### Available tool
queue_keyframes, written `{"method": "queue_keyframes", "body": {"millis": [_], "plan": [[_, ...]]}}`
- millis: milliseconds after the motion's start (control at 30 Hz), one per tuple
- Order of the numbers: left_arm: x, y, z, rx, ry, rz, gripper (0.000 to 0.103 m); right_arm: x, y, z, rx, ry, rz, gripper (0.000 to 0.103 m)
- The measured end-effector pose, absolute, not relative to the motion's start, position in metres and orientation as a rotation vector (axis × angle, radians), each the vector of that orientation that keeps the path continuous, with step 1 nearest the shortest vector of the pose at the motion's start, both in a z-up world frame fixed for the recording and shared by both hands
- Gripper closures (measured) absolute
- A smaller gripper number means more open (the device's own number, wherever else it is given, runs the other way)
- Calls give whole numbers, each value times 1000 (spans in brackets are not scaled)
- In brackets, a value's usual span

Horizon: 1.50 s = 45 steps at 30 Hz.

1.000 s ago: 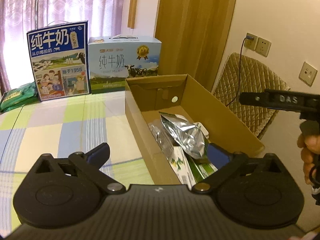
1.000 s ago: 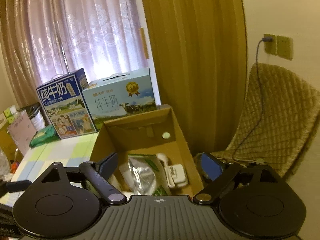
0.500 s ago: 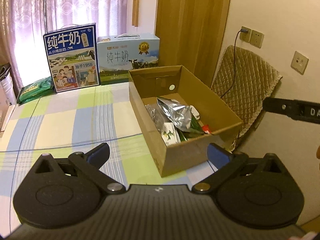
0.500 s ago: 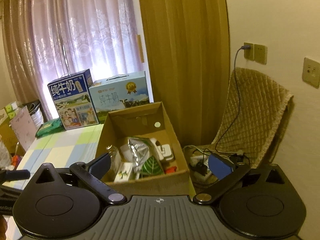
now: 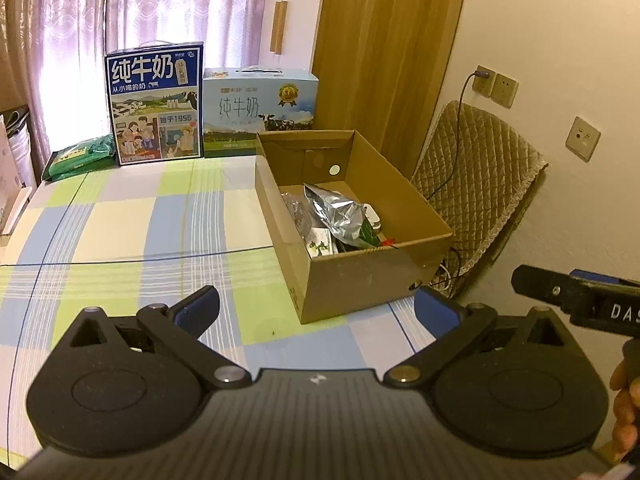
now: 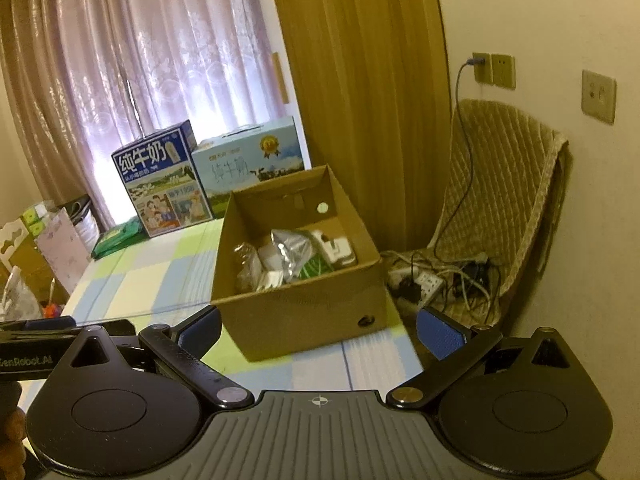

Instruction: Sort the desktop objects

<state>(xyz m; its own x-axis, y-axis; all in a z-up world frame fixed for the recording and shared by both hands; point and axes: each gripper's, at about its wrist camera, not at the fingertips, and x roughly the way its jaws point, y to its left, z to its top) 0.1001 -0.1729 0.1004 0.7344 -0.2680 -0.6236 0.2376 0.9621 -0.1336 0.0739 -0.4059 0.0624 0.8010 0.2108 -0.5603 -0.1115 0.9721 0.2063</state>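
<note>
Left hand-held gripper (image 5: pixel 316 312): hovering over the near edge of the table (image 5: pixel 120 232), fingers spread wide, carrying nothing.
Right hand-held gripper (image 6: pixel 318 330): hanging just in front of the cardboard box (image 6: pixel 304 320), fingers likewise spread apart and empty.
Task's things: lying inside the cardboard box at the table's right edge; a silver foil pouch (image 5: pixel 340 212) is resting on top, with a clear crinkled bag (image 5: pixel 294 210), a small white carton (image 5: pixel 320 246), a green packet (image 6: pixel 316 268) and a white charger (image 6: pixel 334 248) sitting around it.
Table surface: the checked cloth is showing no loose item between the hand-held grippers and the box.
Far end: two milk cartons (image 5: pixel 154 104) (image 5: pixel 258 112) are standing against the curtain, a green pack (image 5: pixel 76 156) lying beside them; whether these belong to the sort cannot be told.
Step in hand: both tools appear to be holding off from the box, so the packing seems to be finishing.
Next move: probably checking for anything left; if the green pack counts, the left hand-held gripper is needing a long reach across the table with fingers kept apart.
</note>
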Motion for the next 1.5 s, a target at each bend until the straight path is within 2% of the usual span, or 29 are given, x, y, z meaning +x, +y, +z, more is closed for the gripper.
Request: {"method": "queue_keyframes", "body": {"millis": [1500], "plan": [[92,-168,95,-48,701,-277,1,56,-383,62,98,623,151,2]]}}
